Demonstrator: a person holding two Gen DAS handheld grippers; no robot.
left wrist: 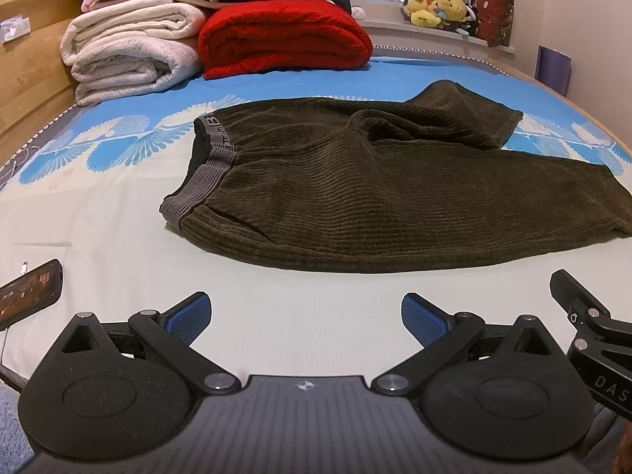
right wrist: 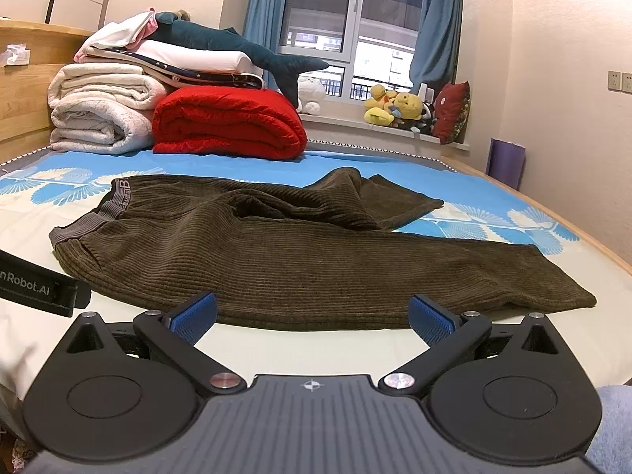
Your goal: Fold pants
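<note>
Left gripper [left wrist: 306,318]: blue ribbed pads spread wide, nothing between them, poised over bare cream sheet short of the garment. Right gripper [right wrist: 312,316]: likewise fully spread and empty, its tips just short of the near hem line.

Directly ahead of both claws lie the dark olive corduroy pants [right wrist: 276,252], spread flat on the cream-and-blue patterned bedsheet [left wrist: 98,229]. The grey elastic waistband [left wrist: 207,173] sits ahead and to the left; the near leg runs off to the right. The far leg [right wrist: 355,197] is bunched and doubled back on itself.

Progress, as judged: no fold is made. Remaining: flatten the far leg, lay leg on leg, then fold lengthwise.

Beyond the pants, a folded red fleece blanket [right wrist: 229,126] rests beside rolled white blankets [right wrist: 98,114].
</note>
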